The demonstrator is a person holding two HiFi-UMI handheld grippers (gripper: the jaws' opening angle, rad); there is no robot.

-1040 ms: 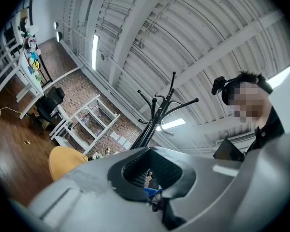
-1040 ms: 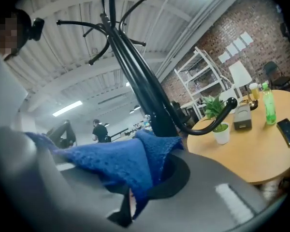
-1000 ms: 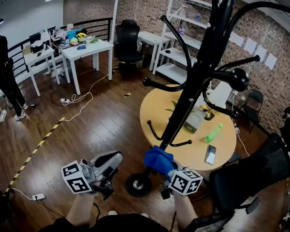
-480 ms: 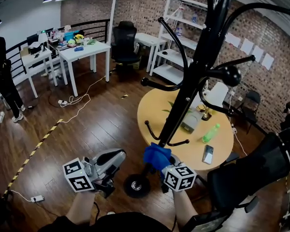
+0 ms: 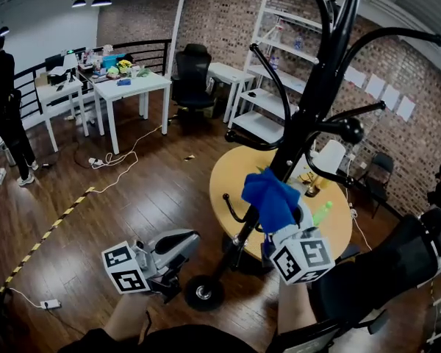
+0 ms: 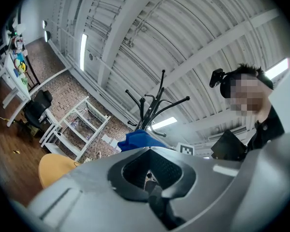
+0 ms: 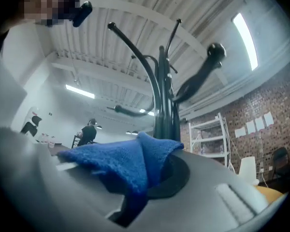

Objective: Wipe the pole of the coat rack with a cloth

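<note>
Currently the blue cloth (image 5: 270, 197) is sitting against the coat rack pole (image 5: 309, 116), seemingly touching its lower part. The right gripper (image 5: 278, 225) is clamping it, while the left gripper (image 5: 178, 247) is hovering near the base (image 5: 203, 293) with its jaws together on nothing. Pushing sideways risks tipping the rack. Only the right gripper view is showing the fold pinched between the jaws; only the head view is showing its height on the pole.

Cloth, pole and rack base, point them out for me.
cloth (image 5: 270, 197), head view, middle of the bunched blue fabric.
pole (image 5: 328, 57), head view, upper shaft above the hooks.
base (image 5: 203, 293), head view, top of the round black foot.
</note>
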